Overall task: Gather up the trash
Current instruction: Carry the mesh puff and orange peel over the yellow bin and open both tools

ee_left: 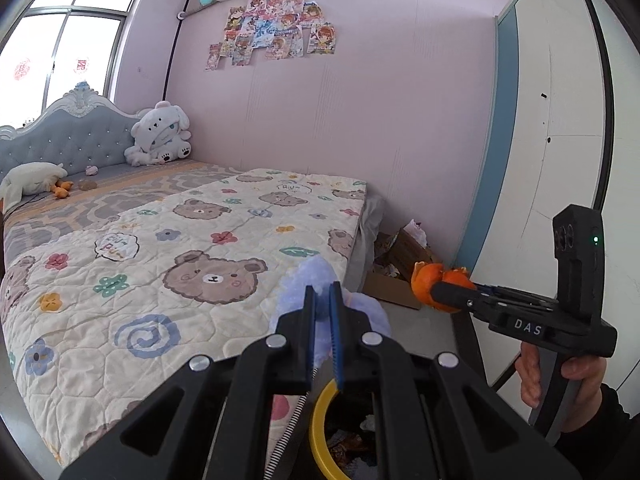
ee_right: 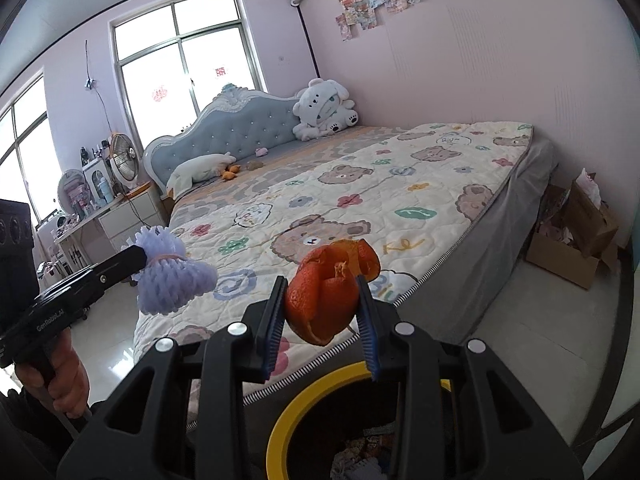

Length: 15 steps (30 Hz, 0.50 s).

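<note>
Beside the bed [ee_right: 400, 200] with its bear-print quilt, two claws hang above a yellow-rimmed bin [ee_right: 304, 412] — the left claw [ee_left: 323, 294] clenched on a lilac foam fruit net [ee_right: 168, 276], the right claw [ee_right: 322, 312] gripping a curled orange peel [ee_right: 328, 300]. Both scraps are held just over the bin, at the bed's foot corner.
</note>
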{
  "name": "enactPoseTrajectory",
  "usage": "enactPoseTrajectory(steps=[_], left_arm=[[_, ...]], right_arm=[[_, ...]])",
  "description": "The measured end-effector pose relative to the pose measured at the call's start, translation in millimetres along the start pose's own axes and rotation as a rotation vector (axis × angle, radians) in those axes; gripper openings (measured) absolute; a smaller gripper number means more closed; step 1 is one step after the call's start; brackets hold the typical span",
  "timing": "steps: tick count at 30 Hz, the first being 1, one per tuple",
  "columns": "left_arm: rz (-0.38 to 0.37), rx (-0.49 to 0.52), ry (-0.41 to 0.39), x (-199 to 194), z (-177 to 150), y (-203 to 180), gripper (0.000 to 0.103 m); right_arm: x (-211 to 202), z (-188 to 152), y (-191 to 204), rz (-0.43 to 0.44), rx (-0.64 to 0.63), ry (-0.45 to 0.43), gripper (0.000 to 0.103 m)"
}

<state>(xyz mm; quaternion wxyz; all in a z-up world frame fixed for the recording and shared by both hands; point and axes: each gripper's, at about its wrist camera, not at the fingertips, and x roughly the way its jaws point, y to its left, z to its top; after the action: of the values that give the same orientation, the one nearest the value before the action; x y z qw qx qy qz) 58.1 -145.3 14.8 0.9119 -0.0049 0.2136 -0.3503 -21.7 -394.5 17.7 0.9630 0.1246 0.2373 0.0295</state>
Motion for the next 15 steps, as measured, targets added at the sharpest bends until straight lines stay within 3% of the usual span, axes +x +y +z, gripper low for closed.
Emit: enactPoseTrajectory(steps=[15], left_arm=[[-0.103, -0.009, 0.263, 77, -67, -28, 0.007]], right_arm=[[13, -51, -51, -0.043, 0.141, 0.124, 0.032]])
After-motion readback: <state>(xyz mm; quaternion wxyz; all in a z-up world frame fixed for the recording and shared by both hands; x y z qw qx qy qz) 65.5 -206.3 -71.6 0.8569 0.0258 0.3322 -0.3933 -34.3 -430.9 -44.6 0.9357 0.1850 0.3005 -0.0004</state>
